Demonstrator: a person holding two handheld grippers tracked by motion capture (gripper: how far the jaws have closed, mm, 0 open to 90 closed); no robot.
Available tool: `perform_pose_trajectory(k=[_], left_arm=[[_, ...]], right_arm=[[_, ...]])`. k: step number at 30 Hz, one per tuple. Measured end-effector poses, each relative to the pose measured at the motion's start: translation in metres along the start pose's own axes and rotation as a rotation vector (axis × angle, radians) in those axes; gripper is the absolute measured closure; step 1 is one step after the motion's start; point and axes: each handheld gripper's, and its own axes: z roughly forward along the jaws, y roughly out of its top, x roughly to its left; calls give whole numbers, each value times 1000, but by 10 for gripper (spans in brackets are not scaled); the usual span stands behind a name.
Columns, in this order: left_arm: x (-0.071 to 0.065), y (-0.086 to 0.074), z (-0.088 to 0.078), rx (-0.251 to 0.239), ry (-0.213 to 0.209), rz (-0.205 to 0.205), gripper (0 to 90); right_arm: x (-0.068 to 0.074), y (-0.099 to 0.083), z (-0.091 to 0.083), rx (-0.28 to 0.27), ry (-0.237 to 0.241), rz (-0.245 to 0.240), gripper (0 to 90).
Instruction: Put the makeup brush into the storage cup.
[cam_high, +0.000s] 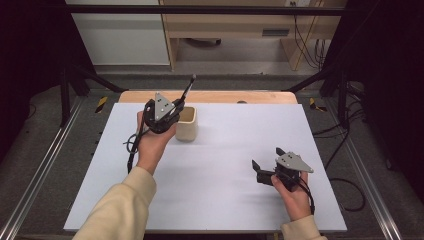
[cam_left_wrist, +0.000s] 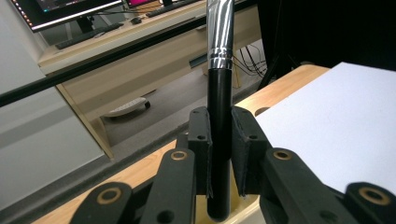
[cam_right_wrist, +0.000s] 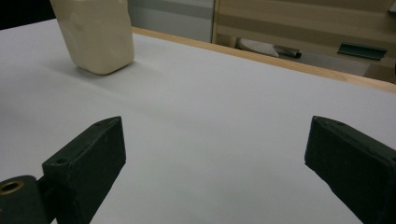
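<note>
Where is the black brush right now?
The black makeup brush with a silver metal collar is clamped in the left gripper, its lower end inside the cream square cup.

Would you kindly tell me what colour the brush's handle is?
Black, with a shiny silver ferrule above; the brush handle shows best in the left gripper view.

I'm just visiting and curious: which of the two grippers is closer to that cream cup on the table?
Left. The left gripper sits right at the cream cup, gripping a black brush above it. The right gripper rests open, well away toward the table's near right.
</note>
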Motion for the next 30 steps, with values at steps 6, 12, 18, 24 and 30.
perform_pose_trajectory(k=[6, 12, 18, 24, 30], left_arm=[[0, -3, 8, -12, 0, -11, 787], [-1, -7, 14, -17, -1, -23, 787], [-1, -11, 15, -28, -4, -56, 788], [-2, -14, 17, -57, 3, -88, 788], [1, -21, 17, -93, 14, -160, 788]], right_arm=[[1, 0, 0, 1, 2, -12, 63], [1, -2, 1, 7, 5, -17, 62], [0, -2, 0, 2, 4, -5, 62], [0, -2, 1, 3, 6, -1, 62], [-1, -2, 1, 6, 9, 2, 62]])
